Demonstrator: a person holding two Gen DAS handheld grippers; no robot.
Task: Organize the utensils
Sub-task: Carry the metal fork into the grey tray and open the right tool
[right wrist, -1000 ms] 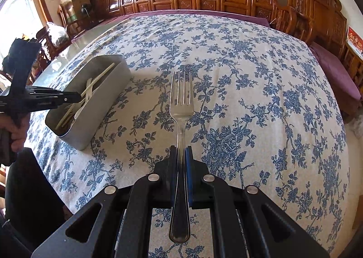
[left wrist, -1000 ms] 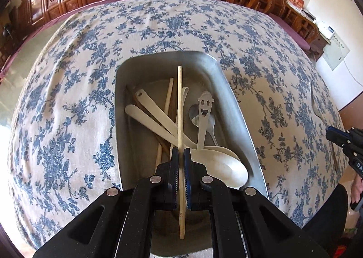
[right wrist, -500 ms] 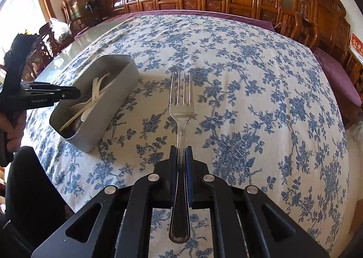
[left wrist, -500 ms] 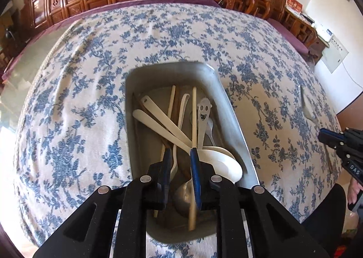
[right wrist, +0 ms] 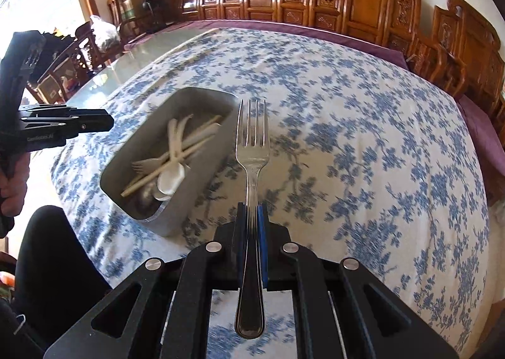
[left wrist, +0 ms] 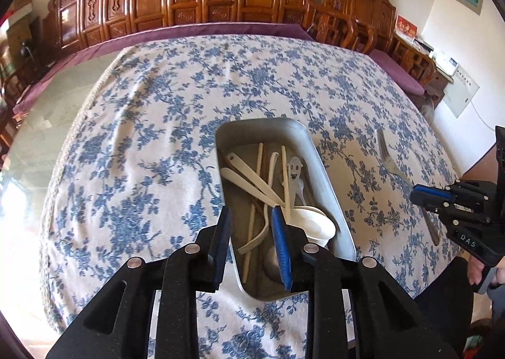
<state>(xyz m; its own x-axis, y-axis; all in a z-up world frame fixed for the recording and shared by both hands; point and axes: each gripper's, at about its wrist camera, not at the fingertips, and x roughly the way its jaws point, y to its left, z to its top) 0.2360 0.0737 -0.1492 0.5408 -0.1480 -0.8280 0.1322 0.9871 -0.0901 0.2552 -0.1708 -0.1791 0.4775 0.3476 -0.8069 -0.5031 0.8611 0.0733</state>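
The left gripper, jaws opening and empty, hides the metal tray's near end. The right gripper clamps a shiny steel fork beside the tray.

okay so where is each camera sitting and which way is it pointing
Left wrist: on the left gripper, aimed down at the tray; jaws opening, gripping nothing; right gripper at right edge.
Right wrist: on the right gripper, aimed down over the tablecloth, clamping the fork; left gripper at left edge.
Shared: tray, fork, tablecloth.
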